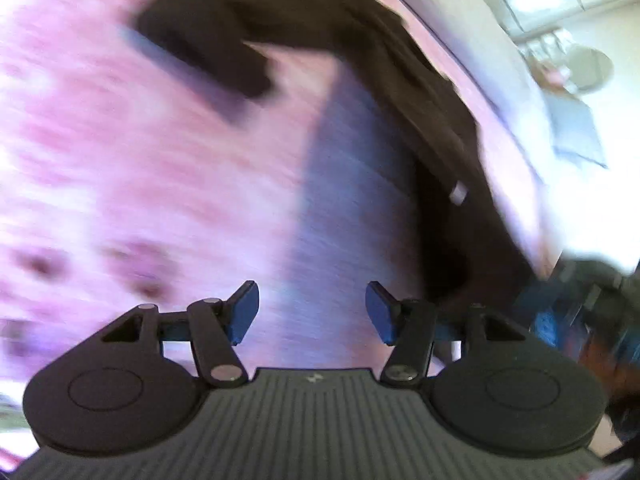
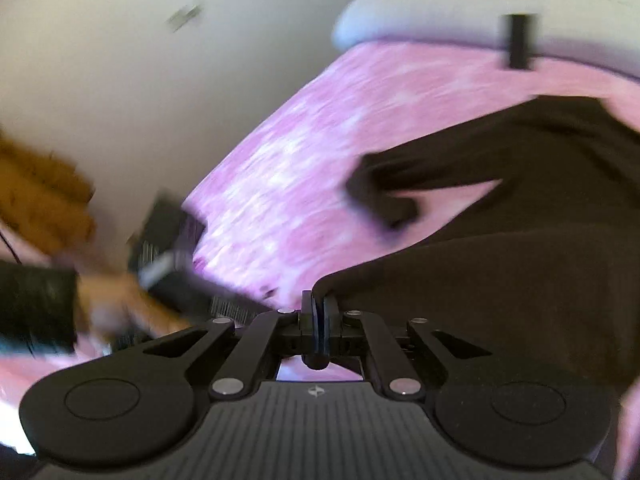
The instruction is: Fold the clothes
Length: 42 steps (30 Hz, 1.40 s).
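In the left wrist view, the left gripper [image 1: 312, 312] sits at the bottom of the frame with its jaws parted to a middling width and nothing between the blue pads [image 1: 244, 314]; only the pink bedspread [image 1: 120, 160] shows through the gap, heavily blurred. Beyond it, a dark garment [image 1: 400, 80] stretches from the upper centre down the right side of the frame, one sleeve [image 1: 204, 48] angled toward the upper left and a small white tag [image 1: 459, 192] showing on its right part. A bluish shadow lies on the spread beside it. At the far upper right are a pale floor and some blurred furniture.

In the right wrist view, the right gripper [image 2: 319, 312] at lower centre has its jaws pinched together on an edge of the same dark garment [image 2: 500, 280], which fills the right half of the frame and rises from the pads. At lower left, a hand [image 2: 120, 300] in a black sleeve [image 2: 36, 308] grips the other tool, smeared by motion. Further off, the garment's sleeve [image 2: 384, 196] lies on the pink bedspread [image 2: 300, 168]. A grey pillow [image 2: 440, 16] rests at the top right, against a pale wall [image 2: 120, 80].
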Motion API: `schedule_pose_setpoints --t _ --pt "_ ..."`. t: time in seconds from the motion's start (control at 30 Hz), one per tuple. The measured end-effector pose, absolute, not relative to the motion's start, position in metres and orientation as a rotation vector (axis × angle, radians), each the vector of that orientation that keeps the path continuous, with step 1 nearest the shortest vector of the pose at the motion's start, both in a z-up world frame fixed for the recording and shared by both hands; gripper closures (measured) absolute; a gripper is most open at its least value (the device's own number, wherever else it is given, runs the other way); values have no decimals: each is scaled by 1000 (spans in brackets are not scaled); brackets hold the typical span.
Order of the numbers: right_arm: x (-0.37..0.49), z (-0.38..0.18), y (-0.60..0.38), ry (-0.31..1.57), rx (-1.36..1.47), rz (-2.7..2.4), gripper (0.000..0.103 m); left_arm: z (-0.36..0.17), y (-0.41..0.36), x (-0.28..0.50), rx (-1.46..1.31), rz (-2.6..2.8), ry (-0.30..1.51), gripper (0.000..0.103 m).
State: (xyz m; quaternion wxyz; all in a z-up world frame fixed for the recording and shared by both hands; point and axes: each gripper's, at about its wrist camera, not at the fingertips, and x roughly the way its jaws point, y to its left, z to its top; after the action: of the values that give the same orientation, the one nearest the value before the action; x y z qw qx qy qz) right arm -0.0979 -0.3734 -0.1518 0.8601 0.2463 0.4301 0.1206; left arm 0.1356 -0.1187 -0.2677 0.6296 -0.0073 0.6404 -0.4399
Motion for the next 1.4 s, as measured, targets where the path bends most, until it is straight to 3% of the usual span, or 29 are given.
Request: schedule_pose_setpoints --t 0.07,0.13,0.3,0.37,0.5,0.53,0.57,0.6,0.67,0.9,0.93,1.0,1.03,1.07,1.17,1.27,1.4 --pt "-77 -172 -339 942 508 308 77 -264 -108 147 -14 -989 1441 47" --pt "-78 -173 -318 942 427 342 72 -262 -105 153 -9 -993 1424 39" --pt "-123 -175 -317 971 235 218 58 -284 -142 128 124 -1092 1441 38" --pt "-151 -191 -335 1028 188 96 45 -301 -157 117 191 -1104 1474 38" --pt "-219 -237 -377 1205 125 -195 39 -321 -174 94 344 -1119 1476 39" --pt "-233 -247 -385 1226 156 -255 38 -323 -176 89 348 -1132 1478 44" --pt "-247 -256 -394 1246 186 -316 35 -324 -177 87 316 -1163 1516 83" --pt "-262 -266 -403 1265 218 -377 33 -324 -178 83 272 -1202 1562 100" --pt "-285 -280 -414 1247 321 -462 27 -312 -176 78 230 -1271 1551 101" --pt "-317 -323 -427 1009 650 -540 22 -259 -137 112 125 -1147 1416 102" --pt "-316 -325 -425 982 642 -551 25 -253 -136 115 136 -1133 1398 102" --pt "-318 -323 -428 972 630 -592 57 -243 -140 119 146 -1113 1365 102" --pt "-320 -320 -433 977 634 -612 83 -238 -142 121 151 -1105 1350 102" --pt "-322 -316 -437 983 637 -632 98 -233 -144 123 153 -1100 1340 102" --pt "-336 -281 -450 982 537 -629 100 -219 -152 115 182 -1116 1315 102" --pt "-348 -220 -432 998 42 -630 100 -204 -154 87 236 -1162 1304 102" --pt "-379 -180 -387 1022 -358 -519 99 -213 -134 49 296 -1140 1348 102"
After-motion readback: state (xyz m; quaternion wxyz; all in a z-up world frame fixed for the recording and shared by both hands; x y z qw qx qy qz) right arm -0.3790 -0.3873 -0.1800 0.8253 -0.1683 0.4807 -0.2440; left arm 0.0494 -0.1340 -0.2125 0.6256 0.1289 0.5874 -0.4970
